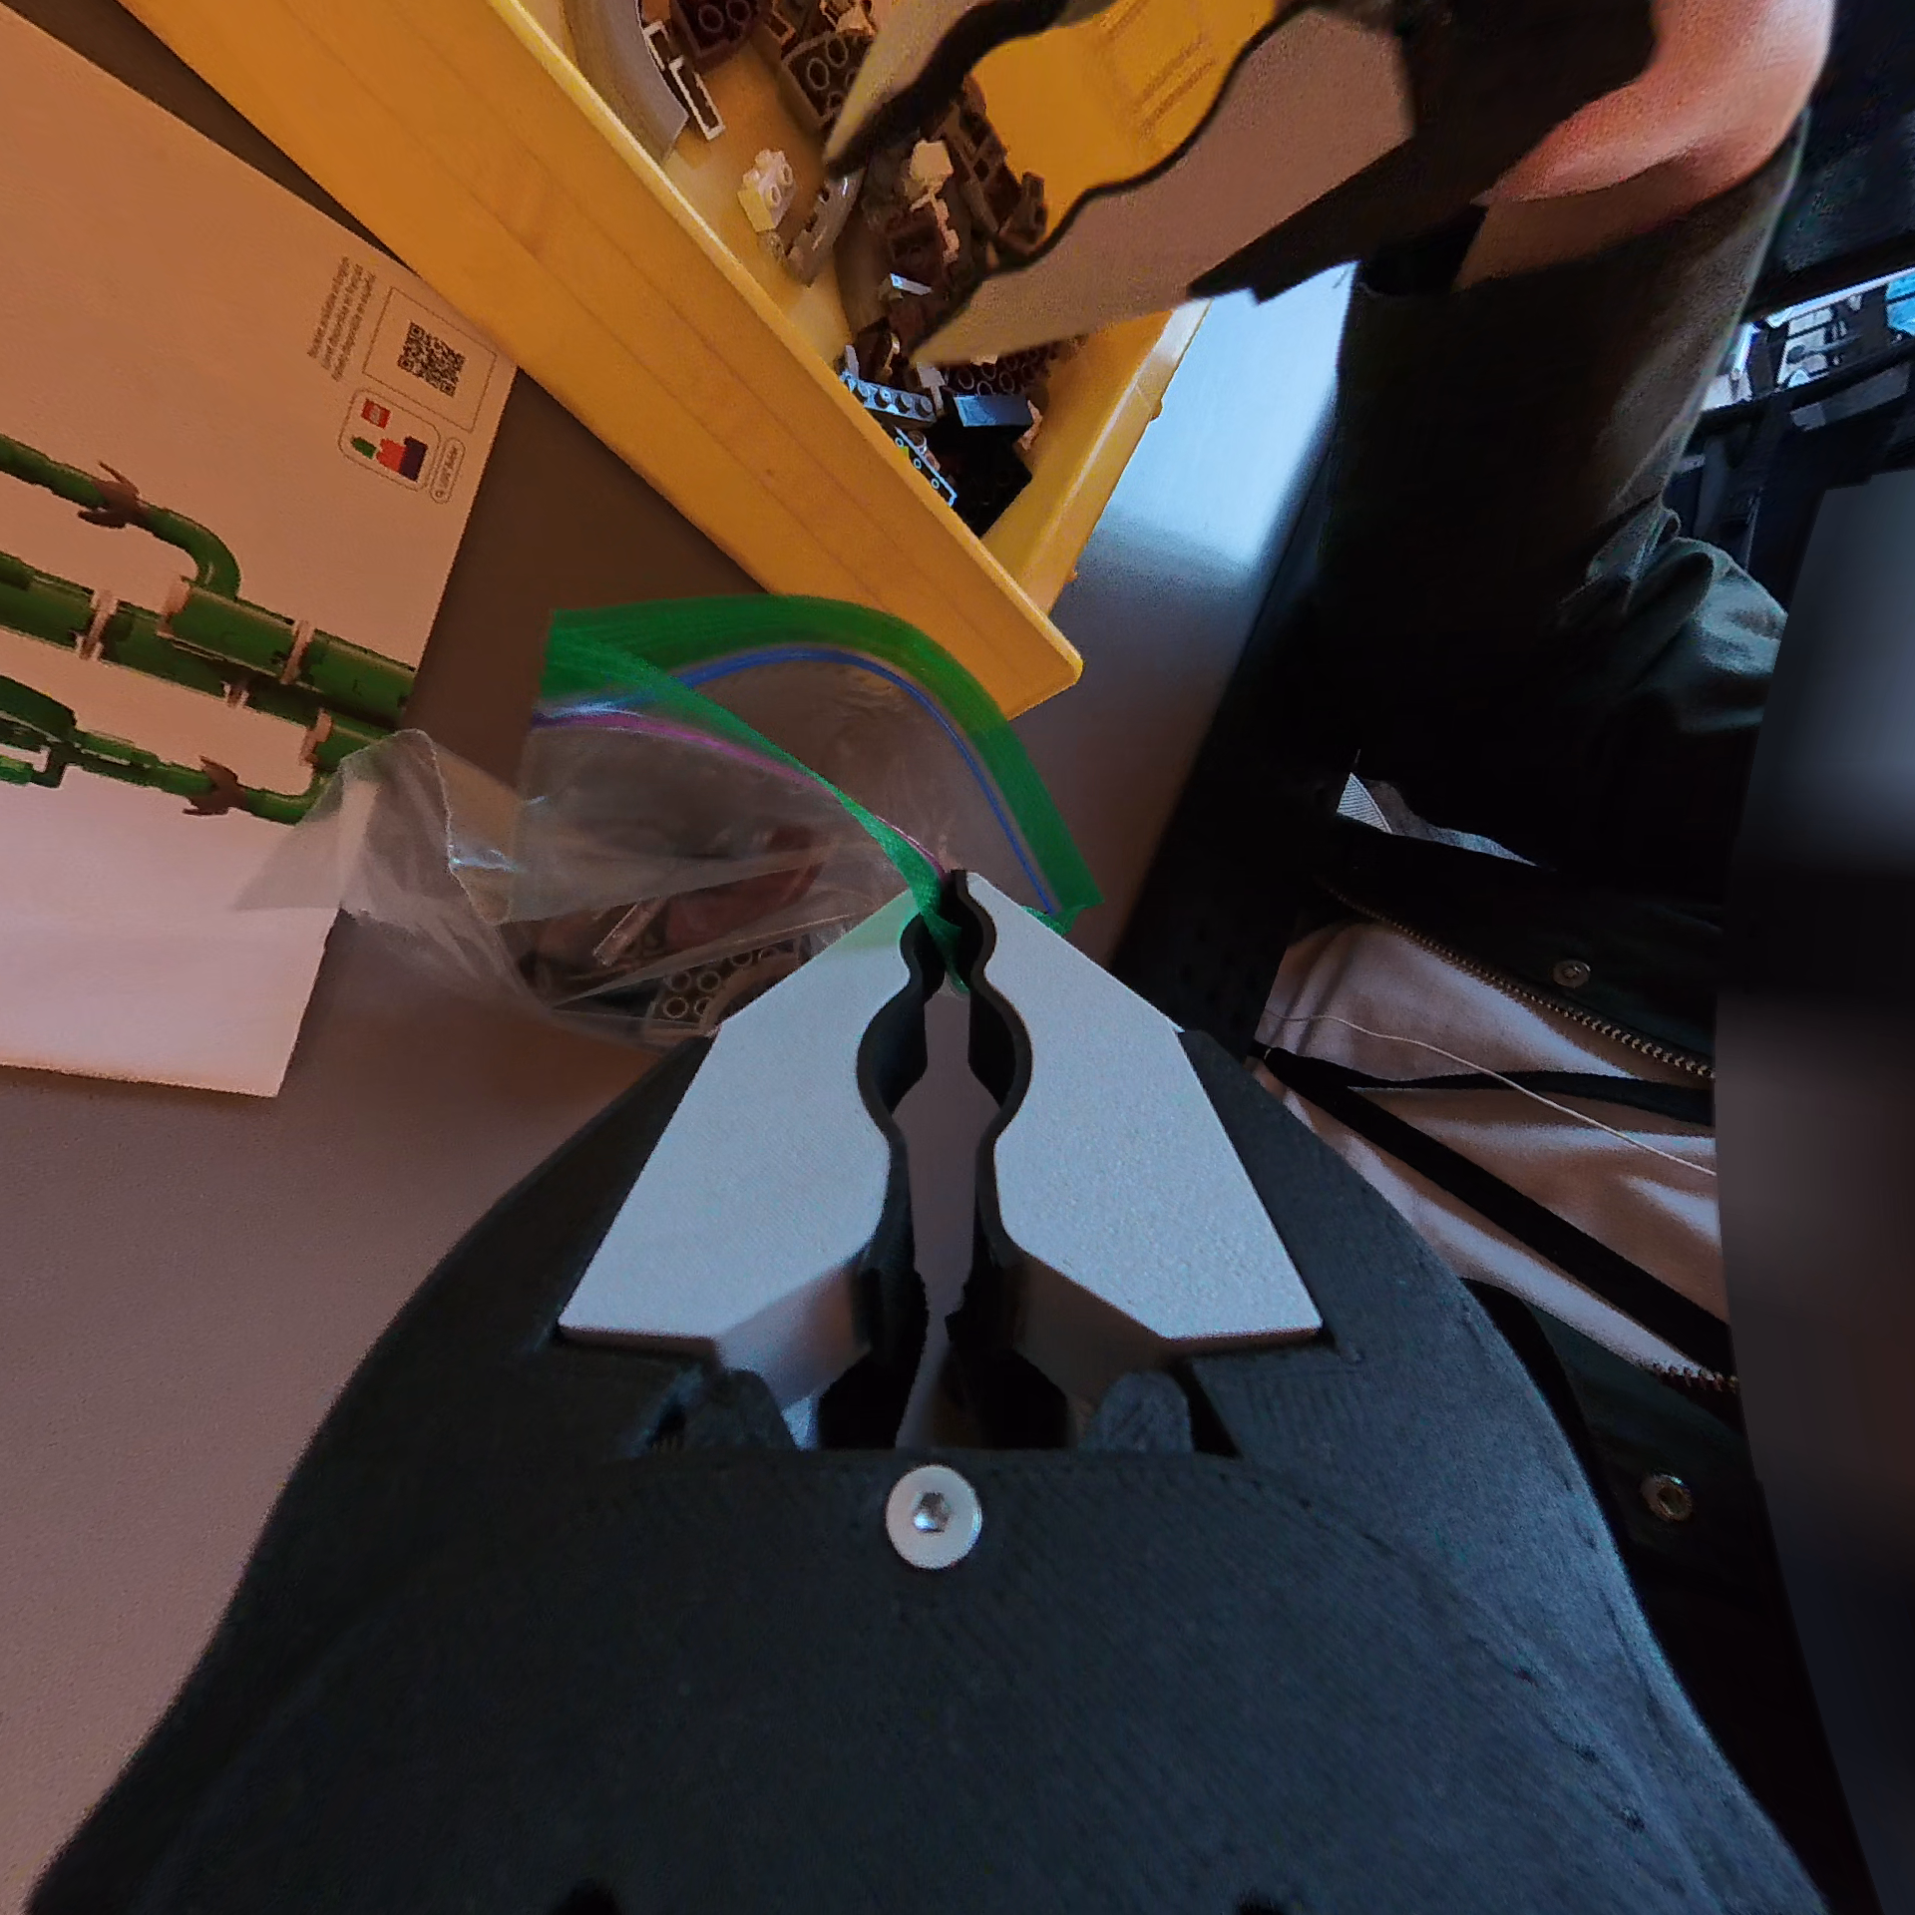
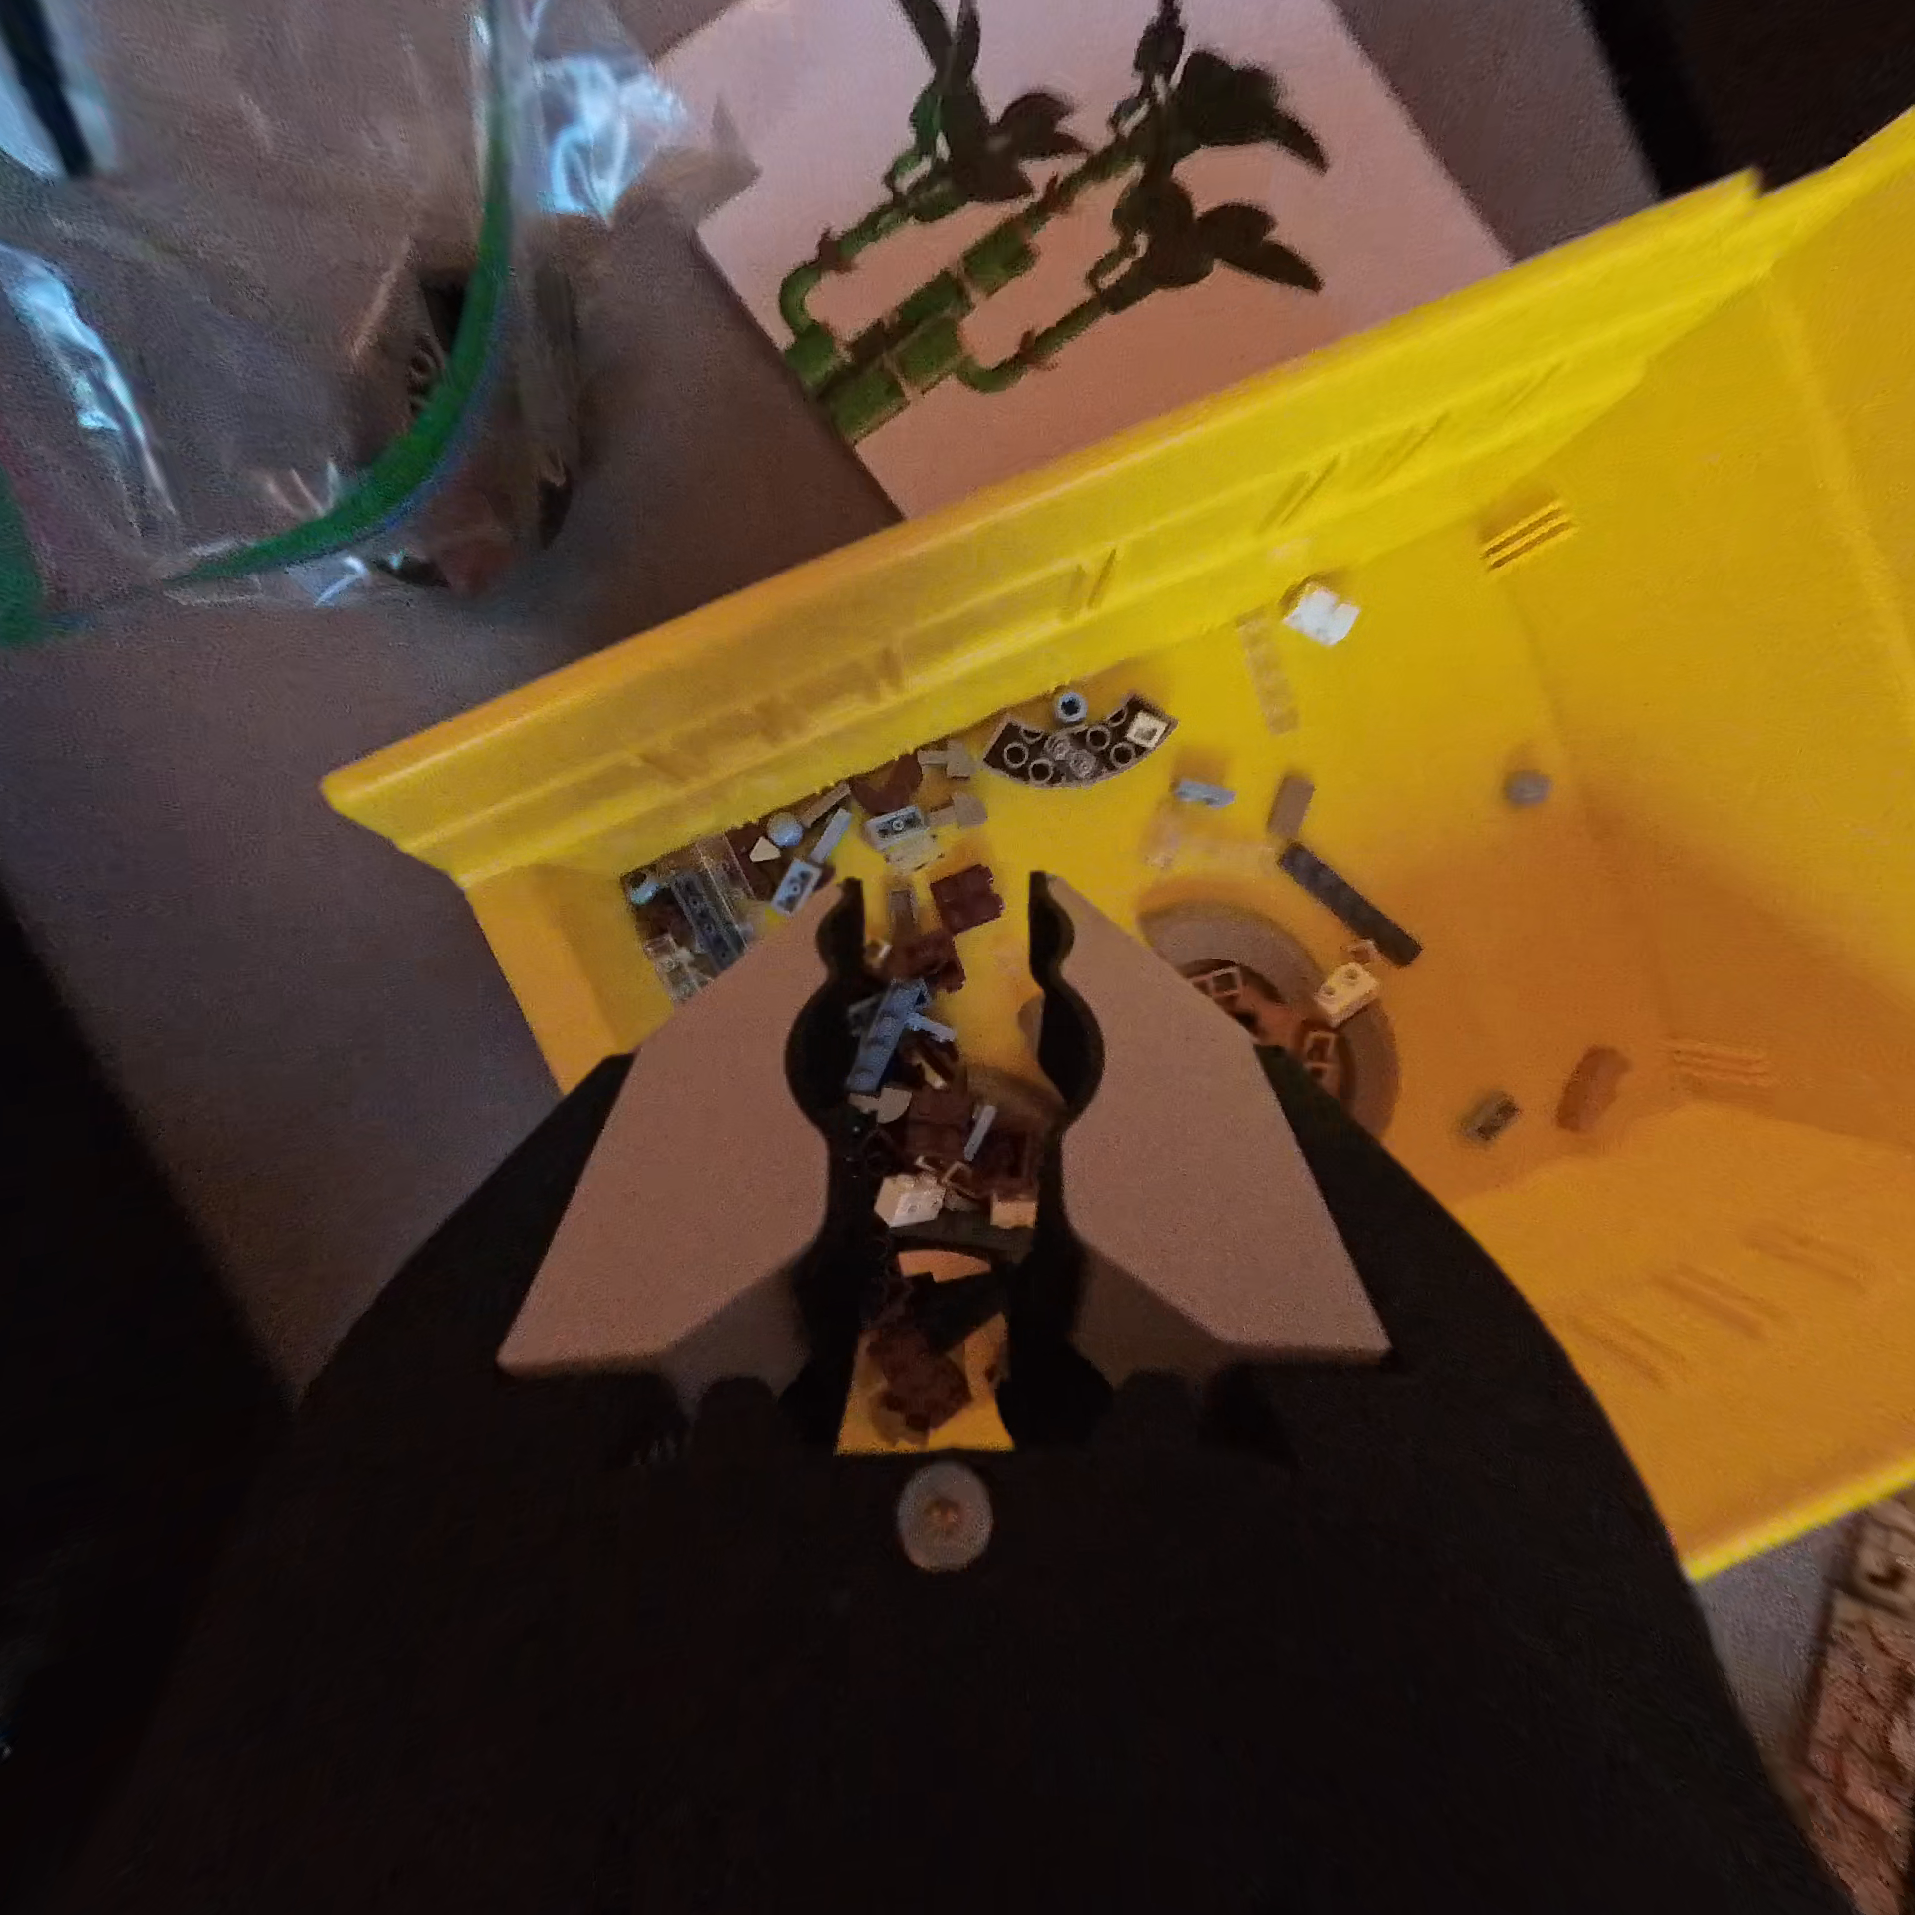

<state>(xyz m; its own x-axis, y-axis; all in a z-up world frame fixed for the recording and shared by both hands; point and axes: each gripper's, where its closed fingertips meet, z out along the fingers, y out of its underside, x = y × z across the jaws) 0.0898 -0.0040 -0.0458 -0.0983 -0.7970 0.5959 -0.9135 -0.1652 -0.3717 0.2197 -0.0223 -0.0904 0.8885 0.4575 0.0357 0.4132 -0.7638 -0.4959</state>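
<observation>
Left wrist view: my left gripper [image 1: 959,912] pinches the clear green-zippered plastic bag [image 1: 705,829]; my right gripper [image 2: 938,912] hangs parted, empty, over the yellow plastic bin [image 2: 933,622] of small bricks [image 2: 912,1036].

Warm dim light; right wrist view motion-blurred, left sharper; wide-angle edge distortion.
</observation>
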